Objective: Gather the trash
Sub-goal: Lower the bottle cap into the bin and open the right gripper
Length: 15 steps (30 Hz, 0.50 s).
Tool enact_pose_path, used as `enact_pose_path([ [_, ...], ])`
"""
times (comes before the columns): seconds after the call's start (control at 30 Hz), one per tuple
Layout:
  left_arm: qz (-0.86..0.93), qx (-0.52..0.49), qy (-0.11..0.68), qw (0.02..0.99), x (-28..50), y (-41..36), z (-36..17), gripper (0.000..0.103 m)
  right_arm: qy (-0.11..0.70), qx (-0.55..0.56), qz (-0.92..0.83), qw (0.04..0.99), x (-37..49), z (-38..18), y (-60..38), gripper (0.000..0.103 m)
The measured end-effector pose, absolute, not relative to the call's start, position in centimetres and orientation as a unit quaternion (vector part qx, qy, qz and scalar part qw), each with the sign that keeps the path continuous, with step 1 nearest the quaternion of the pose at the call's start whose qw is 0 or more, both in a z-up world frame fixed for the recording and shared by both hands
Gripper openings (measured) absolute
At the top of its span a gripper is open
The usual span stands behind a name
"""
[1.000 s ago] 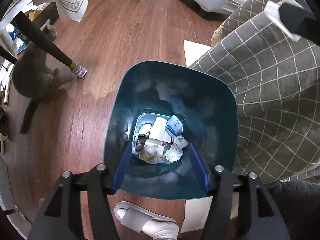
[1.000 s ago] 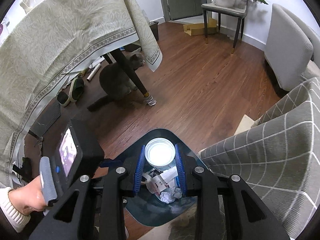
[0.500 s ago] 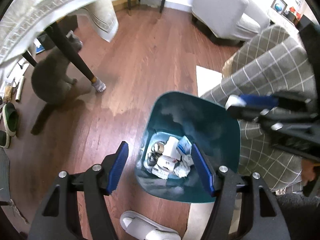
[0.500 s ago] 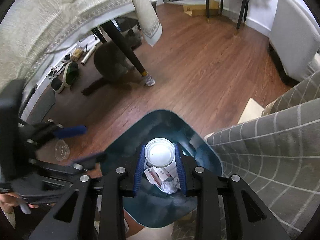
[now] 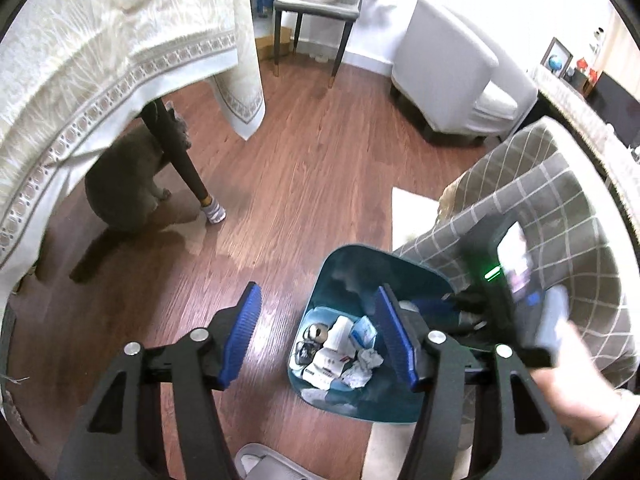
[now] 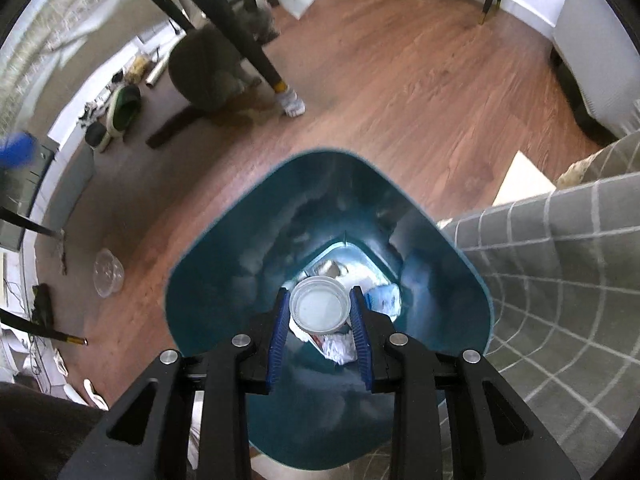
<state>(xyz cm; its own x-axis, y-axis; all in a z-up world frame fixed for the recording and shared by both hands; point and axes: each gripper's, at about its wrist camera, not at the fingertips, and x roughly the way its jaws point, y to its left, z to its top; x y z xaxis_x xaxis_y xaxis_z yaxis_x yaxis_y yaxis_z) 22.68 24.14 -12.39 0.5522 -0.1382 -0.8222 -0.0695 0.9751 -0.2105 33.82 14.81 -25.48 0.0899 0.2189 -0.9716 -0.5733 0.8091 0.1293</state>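
Observation:
A teal trash bin [image 6: 224, 280] stands on the wood floor beside a grey checked sofa; it also shows in the left wrist view [image 5: 340, 268]. Crumpled paper and wrappers [image 5: 340, 356] lie at its bottom. My right gripper [image 6: 319, 312] is shut on a clear plastic cup [image 6: 318, 308] and holds it inside the bin's mouth, above the trash. My left gripper [image 5: 320, 336] is open and empty, raised above the floor at the bin's left side. A second clear plastic cup [image 6: 107, 273] lies on the floor left of the bin.
A grey cat [image 5: 124, 184] sits by a dark table leg [image 5: 180, 160] under a draped tablecloth [image 5: 100, 40]. The grey checked sofa [image 6: 560, 264] is right of the bin. A white armchair [image 5: 452, 88] and a side table stand farther back. Shoes [image 6: 124, 108] lie under the table.
My left gripper has risen and pulled back to the left, away from the bin. My right gripper has moved down into the bin's mouth with the cup.

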Motion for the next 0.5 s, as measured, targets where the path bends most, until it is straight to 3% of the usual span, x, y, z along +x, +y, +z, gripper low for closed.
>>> enact_pose_path([
  [0.07, -0.021, -0.114, 0.464, 0.878, 22.6, 24.2, -11.5, 0.059, 0.626, -0.155, 0.268, 0.716, 33.7, -26.7, 14.8, 0.03],
  [0.2, -0.023, -0.114, 0.451, 0.885, 22.5, 23.8, -10.2, 0.048, 0.643, -0.167, 0.262, 0.7, 33.4, -28.9, 14.5, 0.031],
  [0.5, -0.03, -0.109, 0.434, 0.894, 22.4, 23.0, -8.2, 0.047, 0.662, -0.218, 0.254, 0.671, 32.0, -31.4, 13.8, 0.031],
])
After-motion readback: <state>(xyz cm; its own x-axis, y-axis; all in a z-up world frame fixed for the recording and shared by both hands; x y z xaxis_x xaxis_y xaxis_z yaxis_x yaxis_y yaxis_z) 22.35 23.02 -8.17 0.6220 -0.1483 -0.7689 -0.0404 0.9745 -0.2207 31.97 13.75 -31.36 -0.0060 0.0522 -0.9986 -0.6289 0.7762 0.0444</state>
